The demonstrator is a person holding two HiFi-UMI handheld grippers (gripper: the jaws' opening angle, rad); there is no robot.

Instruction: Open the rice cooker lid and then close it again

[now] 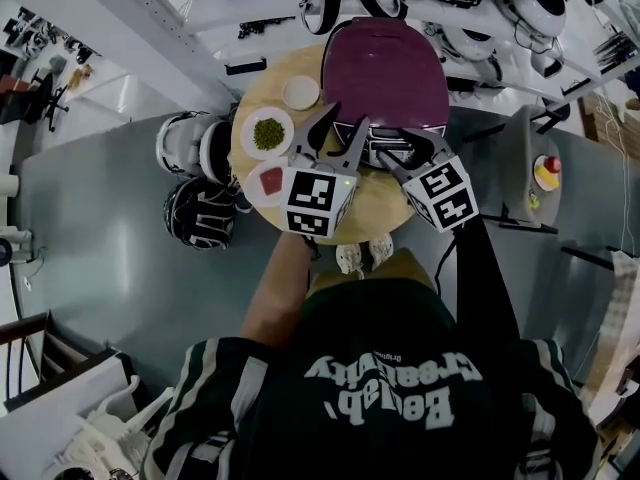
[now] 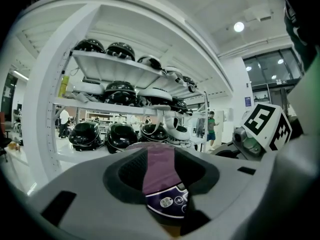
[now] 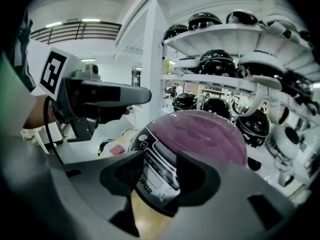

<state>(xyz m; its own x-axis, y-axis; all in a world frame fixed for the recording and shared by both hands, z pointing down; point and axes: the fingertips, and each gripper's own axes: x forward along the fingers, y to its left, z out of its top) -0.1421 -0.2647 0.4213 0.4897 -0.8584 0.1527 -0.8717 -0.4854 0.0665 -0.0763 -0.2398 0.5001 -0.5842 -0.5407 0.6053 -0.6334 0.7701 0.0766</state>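
The rice cooker [image 1: 385, 78] stood on the far half of a round wooden surface [image 1: 375, 213], and its purple lid [image 3: 205, 134] was down and closed. The control panel [image 3: 156, 166] faced the person.

The left claw [image 1: 342, 128] was held at the near left edge of the cooker, with its tips over the front of the lid. In the left gripper view its 2 jaws stood apart. Only the lid and a strip of the panel showed through the gap, and nothing was clamped. Whether either tip touched the cooker could not be determined.

The right claw [image 1: 402, 146] was held just beside it, at the near right of the cooker, over the panel. In the right gripper view its 2 jaws also stood apart. The panel and the bare wood beneath showed between them, and nothing was gripped.

To the left of the cooker, 3 items stood on the same surface:
- a small white bowl [image 1: 300, 92]
- a dish of green matter [image 1: 267, 132]
- a dish with a red piece [image 1: 268, 181]

On the grey floor to the left of the surface lay 2 helmets [image 1: 188, 146]. Behind the cooker, white shelving [image 2: 112, 64] carried rows of further helmets.
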